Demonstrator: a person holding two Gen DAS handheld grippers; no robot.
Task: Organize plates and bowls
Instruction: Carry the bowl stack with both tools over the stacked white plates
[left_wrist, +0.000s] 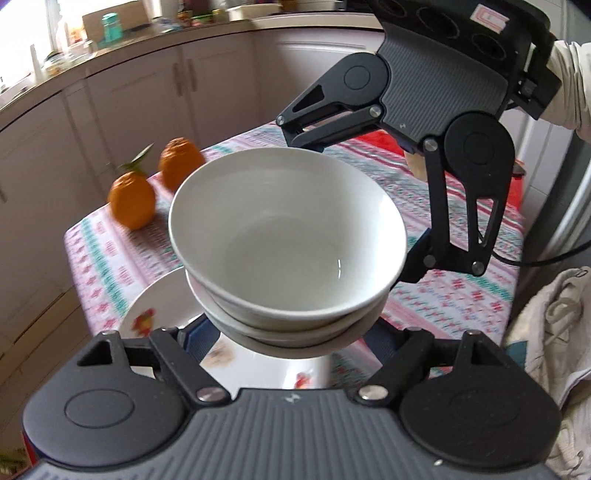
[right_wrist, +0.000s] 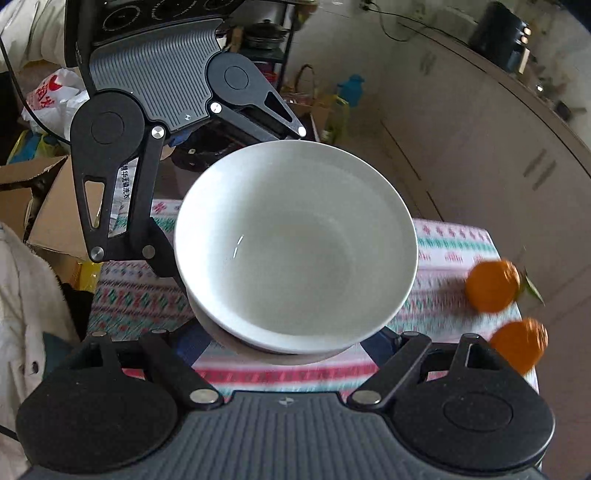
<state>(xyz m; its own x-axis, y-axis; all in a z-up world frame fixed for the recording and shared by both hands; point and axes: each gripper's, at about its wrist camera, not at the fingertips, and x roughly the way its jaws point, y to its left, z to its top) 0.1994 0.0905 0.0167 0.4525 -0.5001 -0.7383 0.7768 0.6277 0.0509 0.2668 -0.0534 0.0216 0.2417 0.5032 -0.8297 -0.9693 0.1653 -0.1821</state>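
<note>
A stack of white bowls (left_wrist: 288, 240) is held in the air above the table, between both grippers. My left gripper (left_wrist: 291, 332) clasps the near side of the stack, its fingertips hidden under the bowls. My right gripper (left_wrist: 369, 206) clasps the far side. In the right wrist view the same stack (right_wrist: 295, 243) fills the middle, my right gripper (right_wrist: 291, 339) shut on its near side, the left gripper (right_wrist: 207, 206) on the far side. A white plate with a fruit print (left_wrist: 159, 314) lies on the table below the stack.
Two oranges (left_wrist: 133, 199) lie on the patterned tablecloth (left_wrist: 110, 258) near the table's far left corner; they also show in the right wrist view (right_wrist: 493, 284). Kitchen cabinets (left_wrist: 129, 103) stand behind. A white cloth (left_wrist: 554, 332) hangs at the right. Cardboard boxes (right_wrist: 48, 206) sit beyond the table.
</note>
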